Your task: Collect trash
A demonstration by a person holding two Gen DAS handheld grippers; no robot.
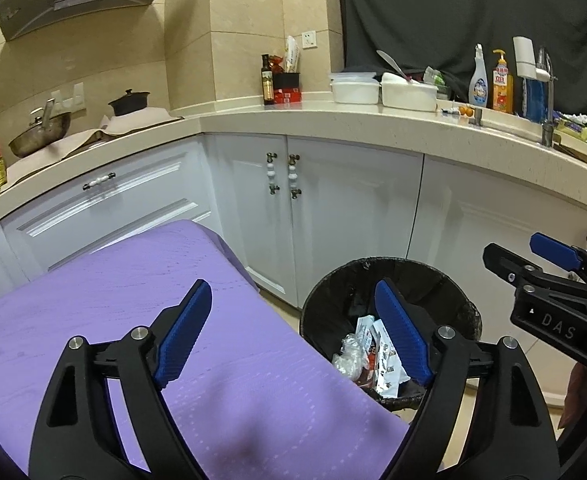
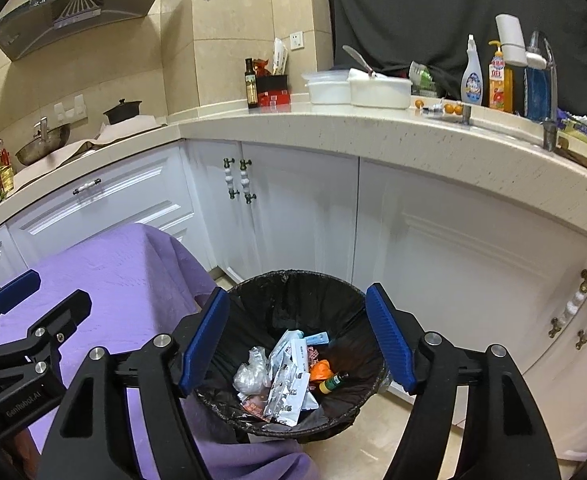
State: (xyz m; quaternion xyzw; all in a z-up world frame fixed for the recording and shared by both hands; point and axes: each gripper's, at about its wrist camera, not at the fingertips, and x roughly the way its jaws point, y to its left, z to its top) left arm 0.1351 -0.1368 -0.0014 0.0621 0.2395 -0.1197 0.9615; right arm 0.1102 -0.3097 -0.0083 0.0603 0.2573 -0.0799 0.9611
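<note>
A round bin [image 2: 289, 280] lined with a black bag stands on the floor beside a table under a purple cloth [image 1: 133, 280]. Inside lie several bits of trash [image 2: 285, 376]: foil blister packs, a crumpled clear bag, an orange wrapper, a small green bottle. My right gripper [image 2: 297, 340] hangs open above the bin's mouth with nothing between its blue pads. My left gripper [image 1: 297, 336] stands open and empty over the cloth's right edge, its right finger in front of the bin [image 1: 373, 268]. In the left wrist view the trash [image 1: 369, 356] shows partly, and the right gripper [image 1: 533, 258] is at the right.
White cabinets [image 2: 293, 216] with beaded handles stand right behind the bin, under a beige worktop [image 2: 373, 128] that bears white containers [image 2: 357, 86], bottles [image 2: 473, 76] and a tap [image 2: 549, 80]. A wok [image 1: 39, 132] and a black pot sit at the left under a hood. Pale floor tiles [image 2: 377, 432] surround the bin.
</note>
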